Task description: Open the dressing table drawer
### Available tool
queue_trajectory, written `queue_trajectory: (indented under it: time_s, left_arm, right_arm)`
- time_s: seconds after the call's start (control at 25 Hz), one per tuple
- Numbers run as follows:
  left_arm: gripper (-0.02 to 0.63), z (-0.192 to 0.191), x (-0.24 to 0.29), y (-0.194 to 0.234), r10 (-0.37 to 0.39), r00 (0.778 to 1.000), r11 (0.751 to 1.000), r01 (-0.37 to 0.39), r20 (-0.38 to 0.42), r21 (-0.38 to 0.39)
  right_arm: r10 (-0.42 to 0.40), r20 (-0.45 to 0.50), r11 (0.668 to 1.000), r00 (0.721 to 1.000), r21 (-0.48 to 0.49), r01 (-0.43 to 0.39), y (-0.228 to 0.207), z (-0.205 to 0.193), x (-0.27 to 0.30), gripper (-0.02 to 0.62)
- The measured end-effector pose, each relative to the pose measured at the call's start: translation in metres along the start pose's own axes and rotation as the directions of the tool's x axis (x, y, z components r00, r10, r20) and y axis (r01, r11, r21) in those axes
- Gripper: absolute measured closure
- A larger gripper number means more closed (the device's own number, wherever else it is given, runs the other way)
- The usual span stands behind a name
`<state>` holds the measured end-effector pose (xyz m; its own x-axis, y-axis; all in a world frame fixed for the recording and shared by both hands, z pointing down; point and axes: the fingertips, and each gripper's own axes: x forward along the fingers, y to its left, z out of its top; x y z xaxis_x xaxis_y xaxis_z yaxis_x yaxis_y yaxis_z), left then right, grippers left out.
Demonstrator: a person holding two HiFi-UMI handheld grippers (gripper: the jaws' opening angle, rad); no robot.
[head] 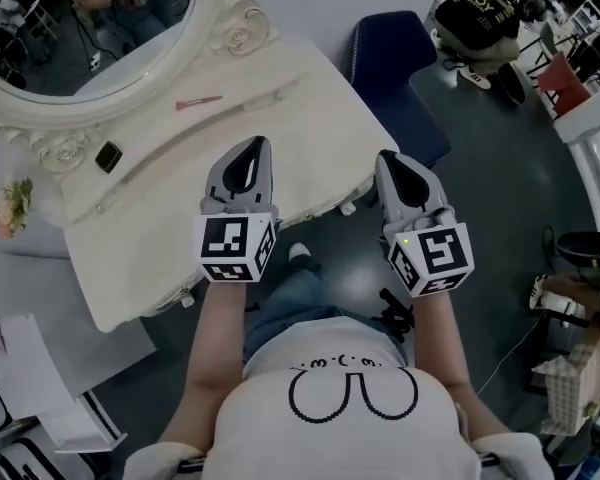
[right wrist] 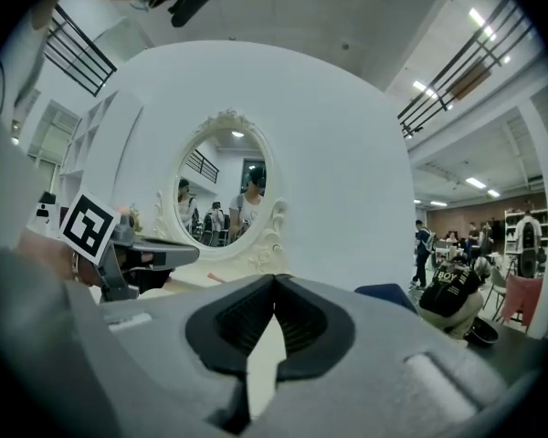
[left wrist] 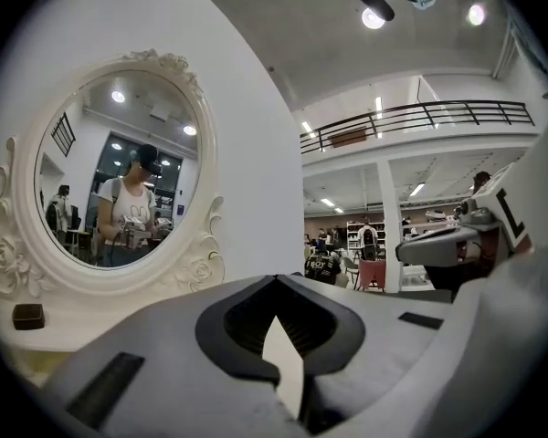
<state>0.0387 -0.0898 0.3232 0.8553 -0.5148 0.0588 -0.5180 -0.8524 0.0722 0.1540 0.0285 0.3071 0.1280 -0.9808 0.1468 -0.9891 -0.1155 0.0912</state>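
Two grippers are held out side by side in front of the person, both with jaws closed tip to tip and nothing between them: the left gripper hangs over the front part of the dressing table, the right gripper at the table's front corner. Just below and between them, under the tabletop's edge, runs the drawer, its front apparently flush with the table and so not yet opened; a small knob shows on it. Neither gripper touches drawer or knob. Farther back on the top lie a small dark object and a pink stick, then the ornate oval mirror. A blue stool stands beyond the table's right side.

My reading: this is the approach stage. Next, one gripper must drop below the tabletop edge, part its jaws, close on the knob and pull straight toward the person, who stands close to the front
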Motion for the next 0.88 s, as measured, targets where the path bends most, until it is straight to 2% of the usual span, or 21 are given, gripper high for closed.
queue_trajectory:
  time_s: [0.4, 0.6, 0.72, 0.88]
  left_arm:
    - [0.604, -0.02, 0.091, 0.043, 0.06, 0.998, 0.993, -0.063, -0.034, -0.096]
    - [0.586, -0.032, 0.122, 0.057, 0.051, 0.997, 0.988, -0.06, -0.062, -0.141]
    - [0.523, -0.044, 0.134, 0.064, 0.04, 0.995, 0.986, -0.055, -0.092, -0.159]
    - [0.36, -0.064, 0.145, 0.074, 0.051, 0.989, 0.98, -0.077, -0.141, -0.184]
  right_arm:
    - [0.049, -0.07, 0.998, 0.996, -0.045, -0.053, -0.044, -0.003, 0.087, 0.592]
    - [0.074, -0.085, 0.995, 0.994, -0.067, -0.08, -0.054, 0.002, 0.127, 0.592]
    - [0.091, -0.09, 0.993, 0.992, -0.066, -0.097, -0.054, 0.001, 0.151, 0.592]
    - [0.129, -0.108, 0.988, 0.986, -0.067, -0.137, -0.048, -0.007, 0.175, 0.592]
